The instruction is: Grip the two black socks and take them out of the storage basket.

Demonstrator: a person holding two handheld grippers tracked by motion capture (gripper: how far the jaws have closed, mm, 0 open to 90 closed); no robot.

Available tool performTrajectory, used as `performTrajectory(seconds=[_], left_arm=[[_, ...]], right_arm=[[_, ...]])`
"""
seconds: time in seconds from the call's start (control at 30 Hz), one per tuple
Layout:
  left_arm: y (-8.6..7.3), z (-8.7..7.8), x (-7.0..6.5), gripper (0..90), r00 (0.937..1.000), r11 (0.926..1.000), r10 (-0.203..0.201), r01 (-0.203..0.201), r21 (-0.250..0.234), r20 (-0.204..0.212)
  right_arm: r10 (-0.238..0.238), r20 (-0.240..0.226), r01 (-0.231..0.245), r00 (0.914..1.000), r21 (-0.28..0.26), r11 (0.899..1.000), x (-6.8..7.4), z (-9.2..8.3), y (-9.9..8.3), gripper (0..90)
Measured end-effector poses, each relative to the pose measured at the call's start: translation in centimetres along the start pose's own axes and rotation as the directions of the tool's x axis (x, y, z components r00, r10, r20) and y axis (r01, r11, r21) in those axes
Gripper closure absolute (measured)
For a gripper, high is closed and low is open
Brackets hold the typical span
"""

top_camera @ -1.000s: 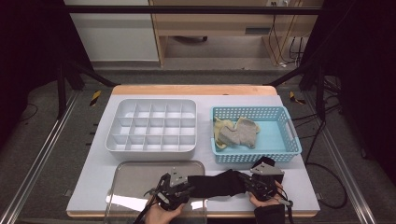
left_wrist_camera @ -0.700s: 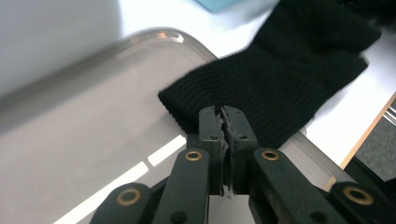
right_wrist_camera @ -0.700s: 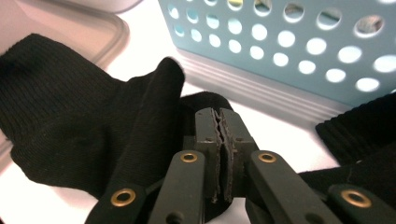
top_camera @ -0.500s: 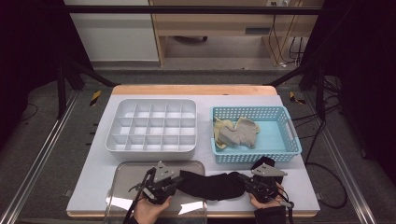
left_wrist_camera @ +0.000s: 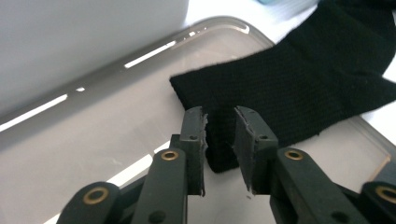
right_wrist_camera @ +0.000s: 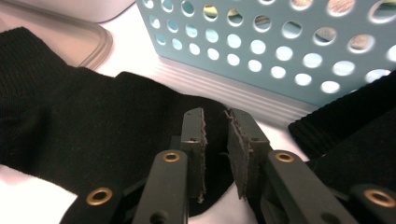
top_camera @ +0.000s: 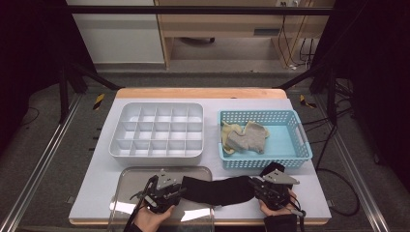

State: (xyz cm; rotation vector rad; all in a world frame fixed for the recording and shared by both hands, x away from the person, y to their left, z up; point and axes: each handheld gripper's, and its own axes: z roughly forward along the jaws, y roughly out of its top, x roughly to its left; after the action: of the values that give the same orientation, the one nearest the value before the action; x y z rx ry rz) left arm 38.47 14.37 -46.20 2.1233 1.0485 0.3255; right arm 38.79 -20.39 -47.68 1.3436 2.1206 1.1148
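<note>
White surface (top_camera: 96,193) fills the middle of the high view, with a wooden edge along its far side. On it, left of centre, stands a white plastic organiser tray (top_camera: 157,130) divided into a grid of small compartments. To its right, in the centre right of the frame, sits a light blue perforated plastic basket (top_camera: 265,159) with a grey and yellowish cloth bundle (top_camera: 245,137) lying inside. At the lower centre a clear rounded plastic lid (top_camera: 128,176) lies flat on the surface, just in front of the organiser tray.

A long black knitted sock (top_camera: 217,190) stretches across the lower middle of the frame, one end on the clear lid, the other near the front wall of the basket.

The left tongs (left_wrist_camera: 219,135) stand at the sock's end over the lid; their jaws have just been opening, a narrow gap now, with a fold of sock between them and the pads not pressing on it. The right tongs (right_wrist_camera: 215,140) sit at the sock's other end near the basket, also just opening, narrowly parted with black fabric between and beneath them, unpinched.
</note>
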Motion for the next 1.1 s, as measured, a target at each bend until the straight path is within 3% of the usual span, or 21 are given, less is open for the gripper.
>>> performTrajectory(seconds=[0.17, 0.2, 0.27, 0.37, 0.5, 0.67, 0.73, 0.77, 0.87, 0.97, 1.07, 1.1], left_arm=[[-0.2, 0.4, -0.4, 76.3, 0.9999, 0.9999, 0.008, -0.008, 0.012, -0.01], [-0.2, 0.6, -0.6, 83.7, 0.9997, 0.9998, 0.013, -0.013, 0.018, -0.02], [-0.2, 0.6, -0.7, 86.2, 0.9997, 0.9998, 0.016, -0.016, 0.013, -0.02], [-0.2, 0.3, -0.6, 87.2, 0.9998, 0.9998, 0.016, -0.015, 0.012, -0.01], [-0.4, -0.5, -0.7, 87.6, 0.9995, 0.9996, 0.029, -0.029, 0.004, 0.014], [-0.7, -0.5, -0.6, 87.5, 0.9993, 0.9993, 0.036, -0.036, -0.002, -0.001], [-0.7, -0.4, -0.6, 86.7, 0.9993, 0.9993, 0.038, -0.038, -0.003, 0.001], [-0.7, -0.4, -0.6, 85.3, 0.9993, 0.9992, 0.038, -0.038, -0.014, 0.002], [-0.6, -0.8, -0.4, 77.8, 0.9997, 0.9988, 0.025, -0.025, -0.043, -0.002], [-0.4, -1.2, -0.2, 72.3, 0.9998, 0.9976, 0.019, -0.019, -0.067, -0.01], [-0.3, -1.3, 0.0, 68.0, 0.9998, 0.997, 0.013, -0.014, -0.076, -0.017], [-0.3, -1.4, 0.1, 67.1, 0.9997, 0.9968, 0.011, -0.013, -0.079, -0.022]], right_arm=[[-0.006, -0.001, 0.006, 1.0, 0.03, 1.0, 0.2, 0.4, -0.2, 75.9], [-0.007, -0.001, 0.007, 1.0, 0.049, 0.999, 0.2, 0.7, -0.2, 80.8], [-0.003, -0.006, 0.003, 1.0, 0.061, 0.998, 0.2, 0.8, -0.3, 85.6], [-0.006, -0.001, 0.006, 1.0, 0.065, 0.998, 0.0, 0.7, -0.2, 87.8], [-0.019, 0.048, 0.017, 0.9987, 0.043, 0.999, -0.3, 0.4, -0.1, 87.7], [-0.043, 0.052, 0.04, 0.9977, 0.04, 0.998, -0.3, 0.8, -0.2, 86.6], [-0.047, 0.044, 0.046, 0.9979, 0.034, 0.998, -0.3, 0.8, -0.1, 85.2], [-0.032, 0.023, 0.032, 0.9992, 0.008, 0.999, -0.1, 0.5, 0.0, 79.0], [-0.018, 0.018, 0.019, 0.9997, -0.046, 0.999, -0.3, -0.6, 0.6, 76.4], [-0.004, 0.04, 0.008, 0.9992, -0.084, 0.996, -0.9, -2.1, 1.1, 76.5], [0.001, 0.061, 0.004, 0.9981, -0.086, 0.996, -1.6, -2.6, 1.1, 76.6], [0.015, 0.094, -0.007, 0.9955, -0.083, 0.996, -2.2, -2.8, 0.9, 76.6]])
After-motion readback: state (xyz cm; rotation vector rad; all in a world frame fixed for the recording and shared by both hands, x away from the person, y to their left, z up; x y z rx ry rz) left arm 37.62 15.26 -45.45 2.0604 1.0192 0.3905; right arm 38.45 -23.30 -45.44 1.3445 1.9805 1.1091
